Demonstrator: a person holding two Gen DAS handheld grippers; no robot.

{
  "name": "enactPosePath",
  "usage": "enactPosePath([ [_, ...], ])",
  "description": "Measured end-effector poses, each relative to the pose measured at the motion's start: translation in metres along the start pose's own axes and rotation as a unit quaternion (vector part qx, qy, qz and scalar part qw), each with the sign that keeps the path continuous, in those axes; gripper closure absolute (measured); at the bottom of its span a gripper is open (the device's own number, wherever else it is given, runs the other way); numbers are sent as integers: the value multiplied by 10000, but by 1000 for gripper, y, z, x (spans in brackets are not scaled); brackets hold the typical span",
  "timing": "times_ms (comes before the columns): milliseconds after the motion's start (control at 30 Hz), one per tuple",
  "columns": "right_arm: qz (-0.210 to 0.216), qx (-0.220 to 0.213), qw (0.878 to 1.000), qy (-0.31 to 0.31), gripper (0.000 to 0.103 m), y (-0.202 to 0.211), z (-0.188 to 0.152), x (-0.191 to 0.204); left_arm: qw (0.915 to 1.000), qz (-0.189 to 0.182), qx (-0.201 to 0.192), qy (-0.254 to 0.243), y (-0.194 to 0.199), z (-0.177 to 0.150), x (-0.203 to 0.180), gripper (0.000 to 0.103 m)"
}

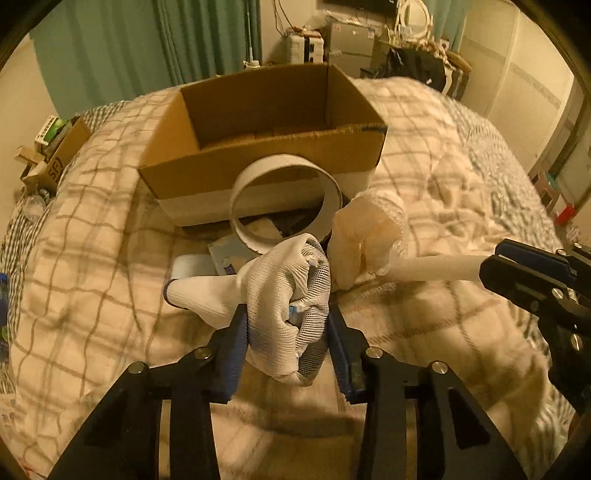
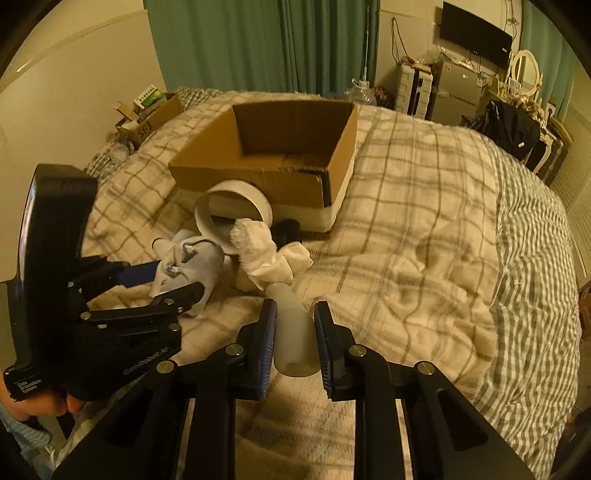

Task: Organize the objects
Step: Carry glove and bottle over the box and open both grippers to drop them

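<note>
My left gripper (image 1: 288,325) is shut on a white knit glove (image 1: 280,295), held just above the bed; it also shows in the right wrist view (image 2: 192,266). My right gripper (image 2: 294,325) is shut on a white plastic bottle (image 2: 295,332), seen from the side in the left wrist view (image 1: 436,267). A cream cloth (image 1: 365,236) lies at the bottle's tip. A white ring-shaped tape roll (image 1: 284,199) leans on an open, empty cardboard box (image 1: 266,110) beyond them.
Everything lies on a bed with a plaid blanket (image 2: 406,229). A dark object (image 2: 286,230) and flat packets (image 1: 229,254) lie by the roll. Another box of clutter (image 2: 147,110) sits far left. Furniture and a TV (image 2: 476,33) stand behind.
</note>
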State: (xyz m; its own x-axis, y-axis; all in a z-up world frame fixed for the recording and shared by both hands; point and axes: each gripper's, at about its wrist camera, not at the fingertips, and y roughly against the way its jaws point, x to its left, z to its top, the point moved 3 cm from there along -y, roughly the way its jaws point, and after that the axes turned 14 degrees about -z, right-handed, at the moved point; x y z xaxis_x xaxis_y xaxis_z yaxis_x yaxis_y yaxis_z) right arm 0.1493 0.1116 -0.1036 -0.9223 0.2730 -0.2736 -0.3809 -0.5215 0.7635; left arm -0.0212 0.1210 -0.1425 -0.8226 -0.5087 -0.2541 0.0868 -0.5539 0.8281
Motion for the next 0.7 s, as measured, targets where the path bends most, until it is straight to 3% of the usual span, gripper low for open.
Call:
enactPosePath([
  [400,-227,-820,9964,66,83,85,25,6,9968,-82,-777,-158,92,10,-9,64],
  [700,-372,-1496,9877,255,83,132,89,13,9913,-205,-1273,-263,135,69,-4,64],
])
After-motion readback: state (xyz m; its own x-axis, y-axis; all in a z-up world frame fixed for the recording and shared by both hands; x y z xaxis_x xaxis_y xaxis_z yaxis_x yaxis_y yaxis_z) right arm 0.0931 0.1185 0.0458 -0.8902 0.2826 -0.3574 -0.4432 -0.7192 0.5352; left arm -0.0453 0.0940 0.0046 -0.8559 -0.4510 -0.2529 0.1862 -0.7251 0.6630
